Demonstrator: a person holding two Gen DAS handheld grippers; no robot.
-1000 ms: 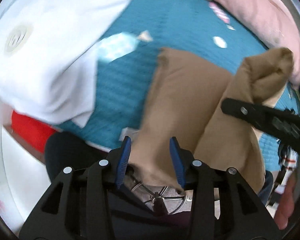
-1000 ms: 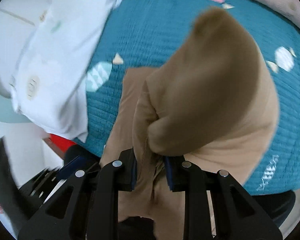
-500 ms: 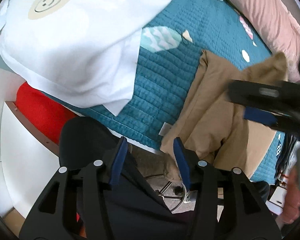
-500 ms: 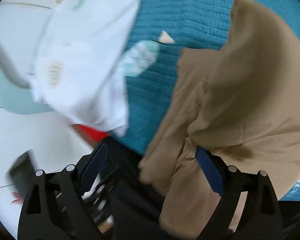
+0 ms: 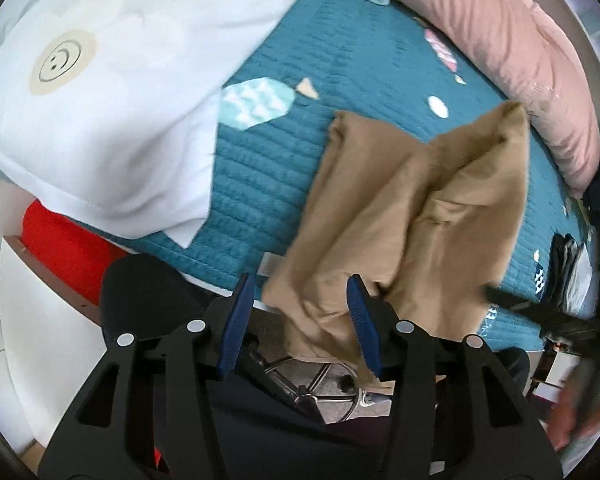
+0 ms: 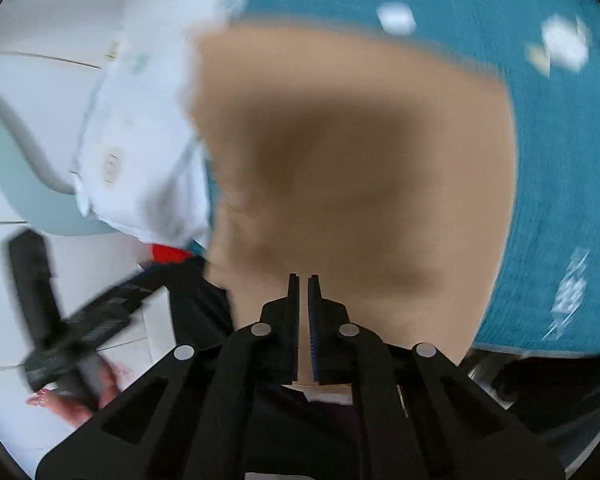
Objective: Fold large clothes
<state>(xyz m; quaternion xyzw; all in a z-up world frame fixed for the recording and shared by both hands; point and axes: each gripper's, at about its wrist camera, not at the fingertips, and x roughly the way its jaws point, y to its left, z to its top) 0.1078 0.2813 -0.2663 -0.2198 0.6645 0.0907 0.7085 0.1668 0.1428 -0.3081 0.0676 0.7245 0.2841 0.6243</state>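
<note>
The left gripper (image 5: 302, 314) is spread wide, and the lower edge of the tan garment (image 5: 412, 216) hangs between its fingers without being pinched. The right gripper (image 6: 303, 300) is pressed together on the same garment, which fills its view as a blur. The garment lies on the teal quilt (image 5: 260, 168), ahead of both tongs, with the white pillow (image 5: 112, 92) to their left.

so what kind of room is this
Most likely a bedroom: a teal quilted bedspread covers a bed, with a white smiley-print pillow and a pink duvet on it, and a tan garment laid out.
</note>
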